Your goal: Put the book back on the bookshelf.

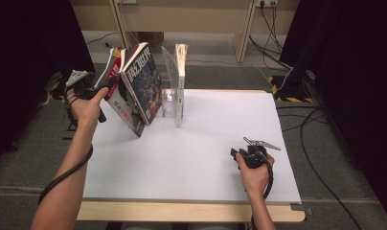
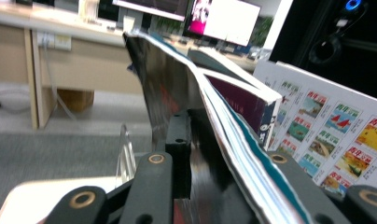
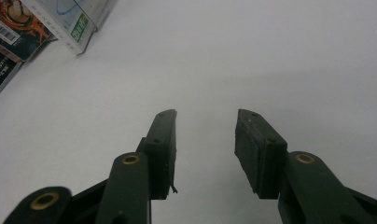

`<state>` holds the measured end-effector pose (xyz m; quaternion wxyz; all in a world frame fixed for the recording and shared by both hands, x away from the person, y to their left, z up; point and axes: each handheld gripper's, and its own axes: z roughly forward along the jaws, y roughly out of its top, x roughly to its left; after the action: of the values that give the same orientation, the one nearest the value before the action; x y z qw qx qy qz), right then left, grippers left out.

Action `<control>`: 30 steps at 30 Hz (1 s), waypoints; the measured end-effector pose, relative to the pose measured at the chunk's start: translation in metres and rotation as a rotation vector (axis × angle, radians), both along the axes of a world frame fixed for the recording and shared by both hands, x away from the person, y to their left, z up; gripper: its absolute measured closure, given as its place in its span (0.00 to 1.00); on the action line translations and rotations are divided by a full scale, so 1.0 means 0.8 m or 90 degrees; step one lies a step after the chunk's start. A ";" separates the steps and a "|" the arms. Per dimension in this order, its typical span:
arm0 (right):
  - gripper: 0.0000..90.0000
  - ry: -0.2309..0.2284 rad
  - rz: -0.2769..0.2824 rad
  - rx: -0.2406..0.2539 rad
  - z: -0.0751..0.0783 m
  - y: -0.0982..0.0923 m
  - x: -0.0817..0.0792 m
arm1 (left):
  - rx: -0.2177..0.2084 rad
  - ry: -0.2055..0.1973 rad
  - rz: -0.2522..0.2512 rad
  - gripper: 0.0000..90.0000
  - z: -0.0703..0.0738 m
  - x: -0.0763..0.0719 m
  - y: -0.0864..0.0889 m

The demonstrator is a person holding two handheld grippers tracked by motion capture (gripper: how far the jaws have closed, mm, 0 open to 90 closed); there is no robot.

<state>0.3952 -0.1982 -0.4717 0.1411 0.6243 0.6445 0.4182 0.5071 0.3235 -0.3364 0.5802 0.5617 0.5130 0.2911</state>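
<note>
At bench's far-left, left tongs are loosening around glossy leaning magazines, risking toppling; right tongs are gaping empty.

looks like an office turned recording lab: white-topped table set on grey carpet, black curtains hung at both sides, pale wooden desks behind with cables trailing to wall sockets, lit computer monitors on the desk beyond.
</note>
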 end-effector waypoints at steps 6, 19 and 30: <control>0.65 0.000 0.001 0.000 0.000 0.001 0.000 | 0.028 0.014 -0.002 0.84 -0.004 -0.006 0.000; 0.66 0.008 0.002 -0.001 -0.003 0.002 0.002 | 0.054 0.075 -0.004 0.96 0.006 -0.006 -0.004; 0.66 0.002 0.002 -0.004 -0.003 0.000 0.002 | 0.137 -0.020 -0.021 0.96 0.008 0.001 -0.034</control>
<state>0.3969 -0.1983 -0.4738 0.1415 0.6234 0.6471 0.4155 0.5075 0.2964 -0.3298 0.5294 0.6242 0.4602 0.3438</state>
